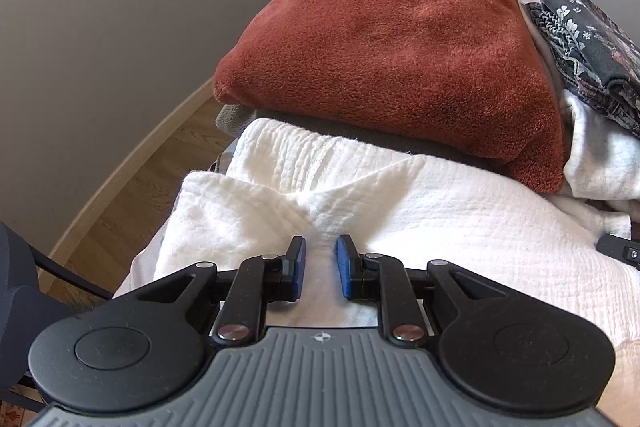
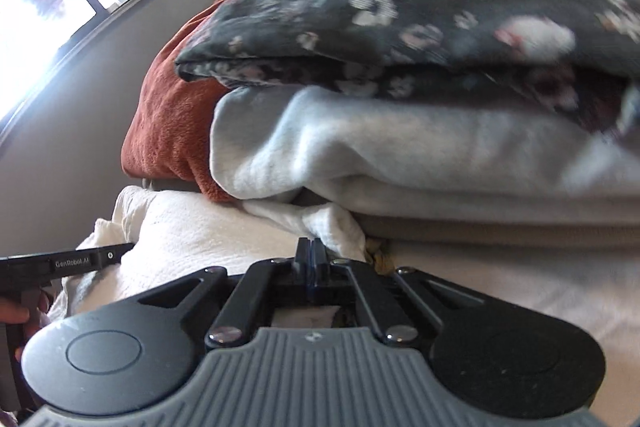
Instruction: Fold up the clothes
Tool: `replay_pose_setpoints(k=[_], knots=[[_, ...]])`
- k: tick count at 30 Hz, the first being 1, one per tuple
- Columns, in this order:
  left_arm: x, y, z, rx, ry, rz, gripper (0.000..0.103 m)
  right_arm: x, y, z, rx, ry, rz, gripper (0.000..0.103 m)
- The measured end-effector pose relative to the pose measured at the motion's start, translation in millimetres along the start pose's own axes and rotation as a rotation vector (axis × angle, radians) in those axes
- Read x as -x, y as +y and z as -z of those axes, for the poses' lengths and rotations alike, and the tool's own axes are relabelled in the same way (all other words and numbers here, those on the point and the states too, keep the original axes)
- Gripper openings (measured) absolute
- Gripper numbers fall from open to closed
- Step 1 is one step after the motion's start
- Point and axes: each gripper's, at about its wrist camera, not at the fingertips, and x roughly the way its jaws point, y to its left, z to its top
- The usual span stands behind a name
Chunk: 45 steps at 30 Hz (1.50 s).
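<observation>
A white crinkled cloth [image 1: 440,211] lies spread in front of me. My left gripper [image 1: 321,261] has its blue pads [image 1: 298,267] a narrow gap apart with a ridge of this cloth between them, and creases run into the gap. In the right wrist view, the right gripper [image 2: 311,251] has its fingers pressed together at a bunched corner of the white cloth [image 2: 336,227]. A hand holding the left gripper [image 2: 72,263] shows at the left edge.
A folded rust fleece [image 1: 392,55] tops a grey layer just beyond the white cloth. To its right, a dark floral garment [image 2: 420,7] sits on a pale folded sweatshirt [image 2: 400,155]. A grey wall and wooden floor [image 1: 132,195] are at the left.
</observation>
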Motion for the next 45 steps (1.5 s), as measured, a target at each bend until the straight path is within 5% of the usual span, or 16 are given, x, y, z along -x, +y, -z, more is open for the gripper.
replay_pose_setpoints(k=[3, 7, 8, 13, 18, 23, 28, 36, 39, 41, 45], knots=[[2.1, 0.6, 3.8, -0.005, -0.001, -0.004, 0.016, 5.8, -8.5, 4.8, -0.061, 0.0, 0.0, 0.0], [9.5, -4.5, 6.5, -0.041, -0.038, -0.023, 0.016, 24.0, -4.3, -0.5, 0.022, 0.014, 0.071, 0.0], [15.4, -3.2, 7.5, -0.041, -0.064, -0.019, 0.016, 30.2, -7.3, -0.2, 0.02, 0.017, 0.082, 0.013], [54.5, 12.5, 17.9, 0.018, -0.18, 0.007, 0.017, 71.6, -10.7, 8.4, 0.064, -0.018, 0.087, 0.017], [101.5, 13.5, 43.5, -0.021, -0.219, 0.066, 0.017, 113.0, 27.8, 26.7, 0.199, -0.078, -0.004, 0.037], [114.0, 8.9, 83.3, -0.031, -0.167, 0.056, 0.018, 110.3, 81.8, 53.4, 0.306, 0.018, -0.083, 0.041], [89.3, 17.8, 115.1, 0.013, -0.067, -0.001, 0.018, 89.8, 100.0, 83.9, 0.331, 0.18, -0.039, 0.043], [97.3, 20.8, 118.1, 0.092, -0.056, -0.015, 0.018, 84.9, 90.5, 84.8, 0.304, 0.274, 0.01, 0.048], [117.9, 17.7, 118.1, 0.093, -0.074, -0.028, 0.018, 109.2, 90.5, 79.7, 0.27, 0.232, 0.035, 0.053], [136.8, 13.2, 119.3, 0.091, -0.103, -0.034, 0.022, 127.7, 91.0, 75.3, 0.247, 0.193, 0.045, 0.056], [180.7, -2.7, 121.1, 0.093, -0.198, -0.069, 0.05, 164.8, 106.5, 67.0, 0.226, 0.112, 0.039, 0.067]])
